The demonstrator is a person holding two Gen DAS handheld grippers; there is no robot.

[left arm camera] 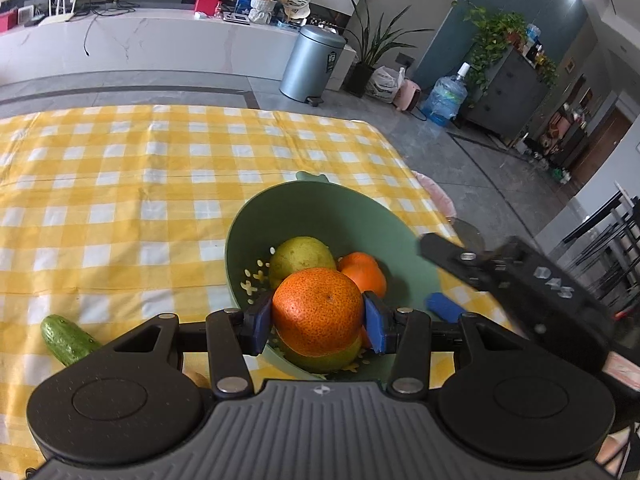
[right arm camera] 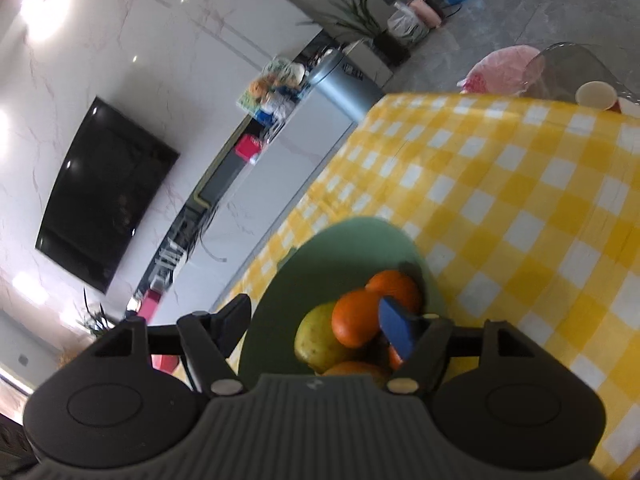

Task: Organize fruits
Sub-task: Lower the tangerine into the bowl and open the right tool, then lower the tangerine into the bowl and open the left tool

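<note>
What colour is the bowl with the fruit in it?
The bowl is green. It shows best in the left wrist view.

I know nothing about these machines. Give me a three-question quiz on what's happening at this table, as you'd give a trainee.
1. True or false: the left claw is holding a cucumber.
2. What colour is the bowl that the fruit lies in? A) white B) green C) red
3. Fill in: the cucumber lies on the ______, outside the bowl.

Key
1. False. Its blue pads grip a large orange over the bowl.
2. B. A yellow-green fruit and a smaller orange already lie in it.
3. Tablecloth, the yellow checked one.
</note>
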